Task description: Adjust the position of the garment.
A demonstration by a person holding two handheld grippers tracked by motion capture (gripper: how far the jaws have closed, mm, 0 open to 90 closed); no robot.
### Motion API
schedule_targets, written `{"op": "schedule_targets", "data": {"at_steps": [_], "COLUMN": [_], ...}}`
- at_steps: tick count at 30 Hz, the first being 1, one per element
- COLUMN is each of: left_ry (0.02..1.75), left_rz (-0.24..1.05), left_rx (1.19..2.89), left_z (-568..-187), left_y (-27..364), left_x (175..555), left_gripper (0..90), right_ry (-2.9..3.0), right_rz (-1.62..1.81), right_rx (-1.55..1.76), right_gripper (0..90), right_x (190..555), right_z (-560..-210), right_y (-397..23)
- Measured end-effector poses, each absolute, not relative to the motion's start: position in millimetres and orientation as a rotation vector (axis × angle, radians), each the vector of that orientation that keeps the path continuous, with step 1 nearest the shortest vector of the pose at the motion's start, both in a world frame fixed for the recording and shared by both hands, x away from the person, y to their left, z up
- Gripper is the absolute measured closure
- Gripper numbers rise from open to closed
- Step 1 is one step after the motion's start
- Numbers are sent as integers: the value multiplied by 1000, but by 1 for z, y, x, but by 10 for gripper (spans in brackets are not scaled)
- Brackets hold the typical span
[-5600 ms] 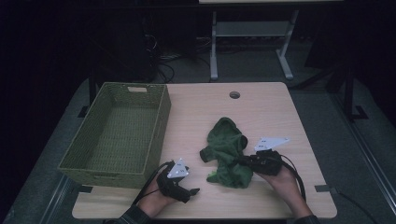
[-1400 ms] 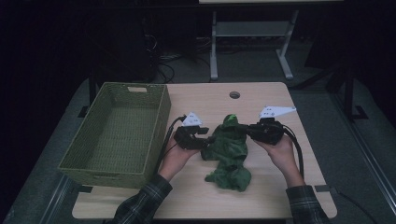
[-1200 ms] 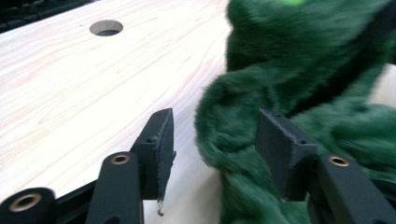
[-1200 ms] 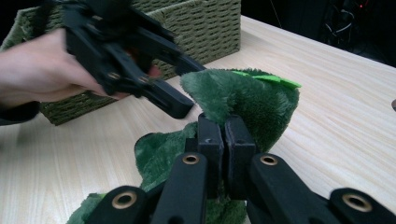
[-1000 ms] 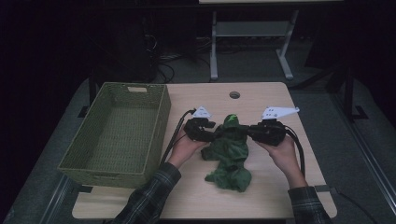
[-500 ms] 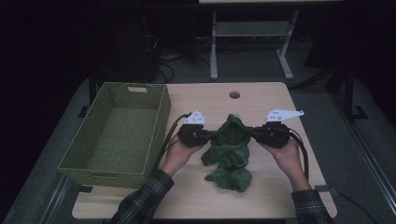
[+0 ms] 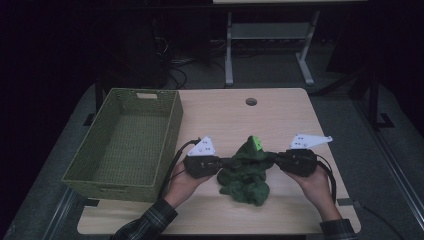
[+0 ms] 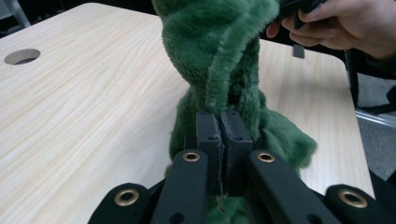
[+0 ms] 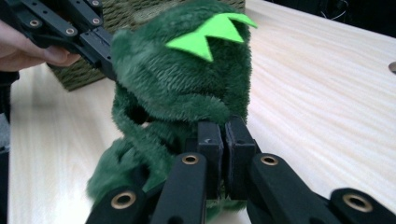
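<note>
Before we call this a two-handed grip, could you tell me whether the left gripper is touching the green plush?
Touching. In the left gripper view, the left gripper has its fingers shut together on a fold of the green plush, with no gap showing between pad and fabric.

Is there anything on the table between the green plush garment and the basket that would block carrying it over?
Nothing visible. The green plush garment hangs between the left tool and the right tool, both clamped on it. The bare table lies between it and the basket, whose near wall must be cleared.
</note>
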State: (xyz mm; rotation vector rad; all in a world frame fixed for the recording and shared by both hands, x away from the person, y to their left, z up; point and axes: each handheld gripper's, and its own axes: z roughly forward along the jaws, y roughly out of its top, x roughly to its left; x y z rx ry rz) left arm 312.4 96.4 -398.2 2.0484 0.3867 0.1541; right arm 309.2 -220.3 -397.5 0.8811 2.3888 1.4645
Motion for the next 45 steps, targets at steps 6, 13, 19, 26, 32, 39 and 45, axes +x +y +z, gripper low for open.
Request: {"op": "schedule_targets", "data": {"at_steps": [6,13,19,26,32,39,45], "left_ry": [365,349,341,326,323,356,412], "left_rz": [117,47,-9,-23,5,87,141], "left_rx": [2068,2120,2165,2254,2304,2327,2320], "left_z": [-405,-420,-435,-450,-458,-456,-458], "left_y": [105,106,102,92,85,84,87], "left_x": [293,278,273,273,280,301,325], "left_gripper": [878,876,874,874,874,875,873], "right_ry": [2410,2470,2535,2610,2674,2657,2634], "right_rz": [1465,1436,1408,1356,1283,1262,1250], "right_rx": [869,862,884,877,859,866,905], "right_gripper": [871,869,864,856,859,861,850], "right_x": [283,259,249,244,247,266,286], "right_z": [-404,-417,-433,-448,-459,-461,-463], "right_y": [-225,-222,-221,-218,-207,-201,-196]}}
